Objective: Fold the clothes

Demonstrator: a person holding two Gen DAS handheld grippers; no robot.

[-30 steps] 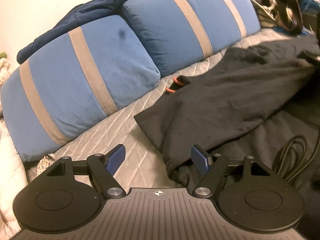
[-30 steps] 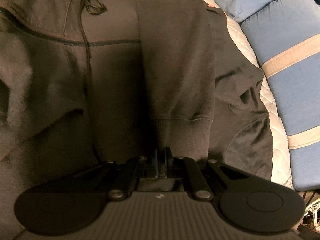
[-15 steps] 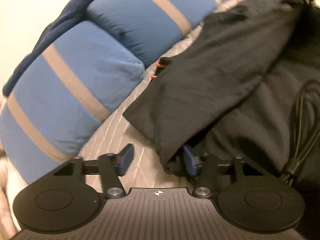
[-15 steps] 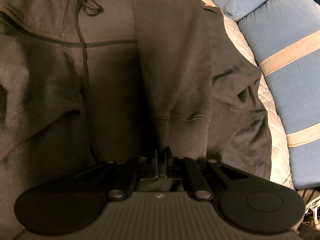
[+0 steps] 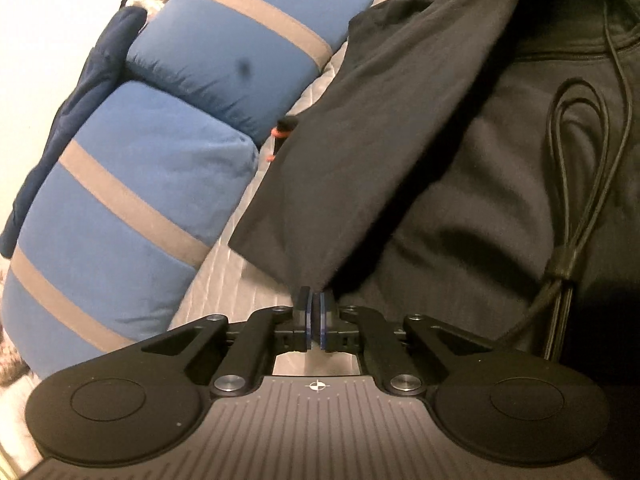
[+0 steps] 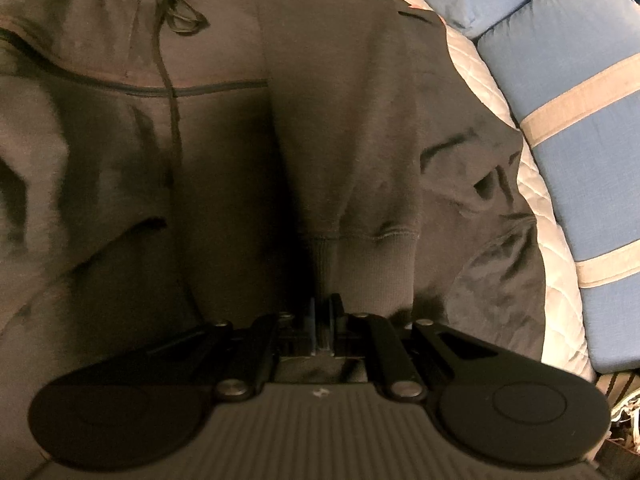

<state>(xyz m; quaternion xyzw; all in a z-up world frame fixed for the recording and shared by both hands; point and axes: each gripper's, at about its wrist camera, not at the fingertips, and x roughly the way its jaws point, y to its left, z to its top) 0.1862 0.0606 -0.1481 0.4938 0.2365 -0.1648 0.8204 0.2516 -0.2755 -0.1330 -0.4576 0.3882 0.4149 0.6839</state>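
Note:
A dark hoodie lies spread on a quilted bed, its drawstring trailing down the chest. One sleeve is folded lengthwise over the body, and my right gripper is shut on its ribbed cuff. In the left wrist view the hoodie fills the right side. My left gripper is shut on the corner of its folded edge, just above the quilt. A looped drawstring rests on the fabric to the right.
Two blue pillows with grey stripes line the bed's left side in the left wrist view and also show as blue pillows at the right of the right wrist view. A navy garment lies along the pillows. White quilt shows between pillows and hoodie.
My left gripper moved forward to the hoodie's edge and went from open to shut on it. The right gripper kept its hold on the cuff, barely moving.

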